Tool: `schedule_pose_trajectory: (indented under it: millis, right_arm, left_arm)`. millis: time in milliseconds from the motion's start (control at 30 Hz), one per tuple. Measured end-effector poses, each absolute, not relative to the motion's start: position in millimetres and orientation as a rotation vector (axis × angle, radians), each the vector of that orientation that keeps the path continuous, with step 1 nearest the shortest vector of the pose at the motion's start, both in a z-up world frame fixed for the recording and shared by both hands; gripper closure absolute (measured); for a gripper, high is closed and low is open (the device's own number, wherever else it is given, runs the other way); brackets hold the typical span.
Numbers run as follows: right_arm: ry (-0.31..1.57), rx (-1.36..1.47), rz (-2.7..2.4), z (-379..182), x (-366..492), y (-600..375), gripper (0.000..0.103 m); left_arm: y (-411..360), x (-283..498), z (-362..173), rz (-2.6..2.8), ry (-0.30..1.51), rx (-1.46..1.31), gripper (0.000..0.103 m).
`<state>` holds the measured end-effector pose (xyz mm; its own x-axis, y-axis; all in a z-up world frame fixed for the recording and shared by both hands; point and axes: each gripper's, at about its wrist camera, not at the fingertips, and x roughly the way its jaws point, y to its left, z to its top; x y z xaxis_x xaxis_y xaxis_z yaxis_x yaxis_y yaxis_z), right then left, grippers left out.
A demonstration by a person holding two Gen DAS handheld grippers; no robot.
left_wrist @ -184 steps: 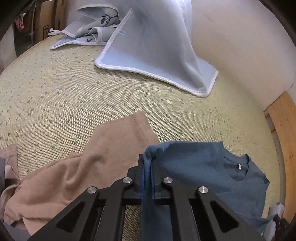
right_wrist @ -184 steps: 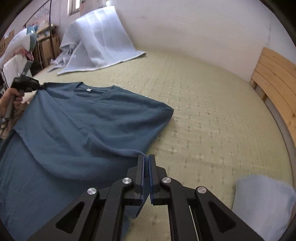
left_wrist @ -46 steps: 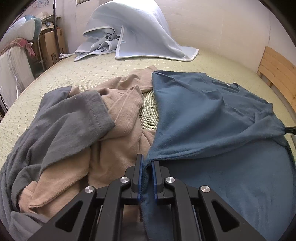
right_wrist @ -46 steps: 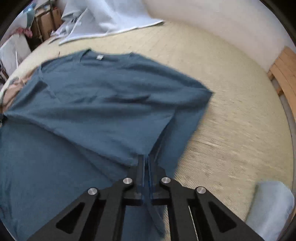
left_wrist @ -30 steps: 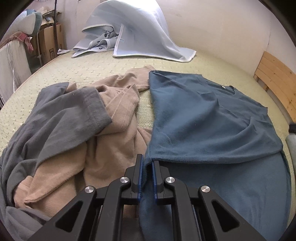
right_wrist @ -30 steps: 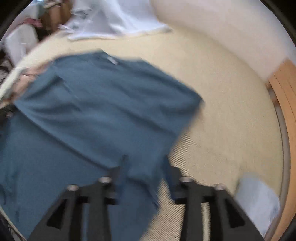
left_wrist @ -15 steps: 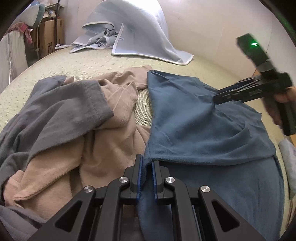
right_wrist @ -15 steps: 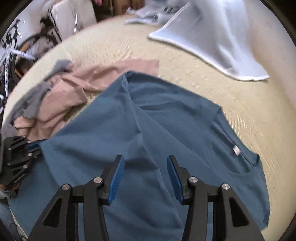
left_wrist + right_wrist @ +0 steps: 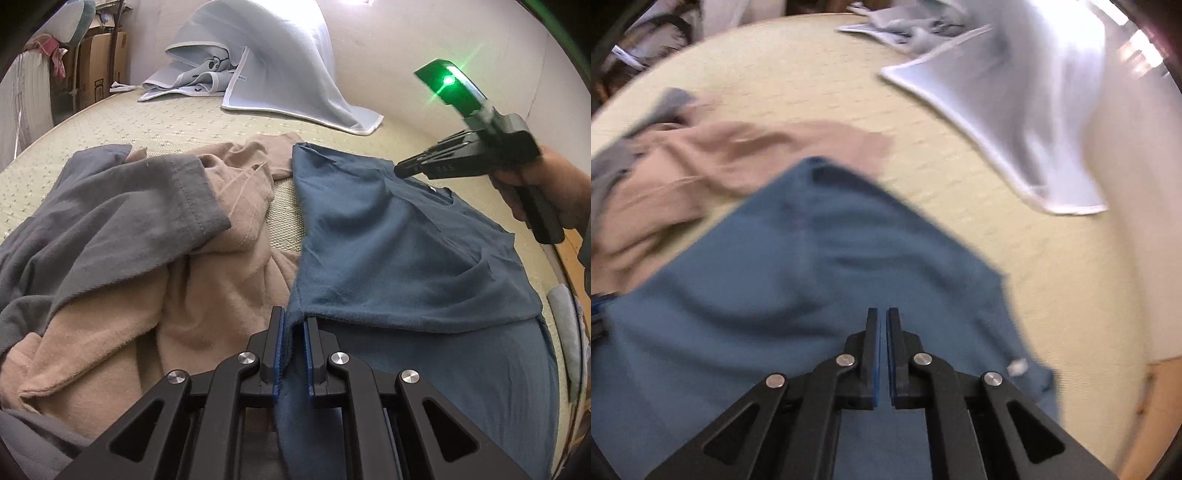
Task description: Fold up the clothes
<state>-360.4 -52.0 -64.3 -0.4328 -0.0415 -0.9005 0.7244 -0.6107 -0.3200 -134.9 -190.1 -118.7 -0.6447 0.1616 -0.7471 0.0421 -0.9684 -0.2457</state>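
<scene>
Blue tee, pinned at one corner, spread on the woven mat.

Left gripper (image 9: 292,345) clamped the blue tee's (image 9: 388,251) folded corner; right gripper (image 9: 882,356), jaws just snapped together on nothing visible, hovered near the collar. Better reopen before gripping.

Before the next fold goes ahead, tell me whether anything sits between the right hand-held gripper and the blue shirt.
Nothing visible does. The right hand-held gripper, jaws just closed with nothing between them, hangs directly over the blue shirt. The beige garment lies off to the side.
</scene>
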Motion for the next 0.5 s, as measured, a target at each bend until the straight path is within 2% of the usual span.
schedule_pose_trajectory:
  millis: [100,167,233,267,333,433,500]
  right_arm:
    - [0.980,1.373,-2.090,-66,-374,-47,0.099]
    - [0.839,1.358,-2.091,-55,-377,-48,0.089]
    - [0.734,1.335,-2.038,-51,-376,-61,0.053]
    - [0.683,1.322,-2.011,-49,-376,-68,0.049]
    - [0.582,1.296,-1.954,-46,-376,-82,0.049]
    - [0.715,1.331,-1.930,-67,-379,-106,0.049]
    - [0.740,1.363,-1.908,-76,-383,-112,0.049]
  left_arm:
    - [-191,-134,-118,2.762,-0.384,-1.287,0.095]
    - [-192,-134,-119,2.758,-0.392,-1.285,0.095]
    - [-193,-135,-119,2.754,-0.404,-1.281,0.095]
    - [-194,-135,-119,2.751,-0.411,-1.278,0.095]
    - [-195,-134,-119,2.746,-0.426,-1.271,0.095]
    - [-197,-134,-119,2.740,-0.442,-1.260,0.095]
    - [-198,-134,-119,2.736,-0.451,-1.254,0.095]
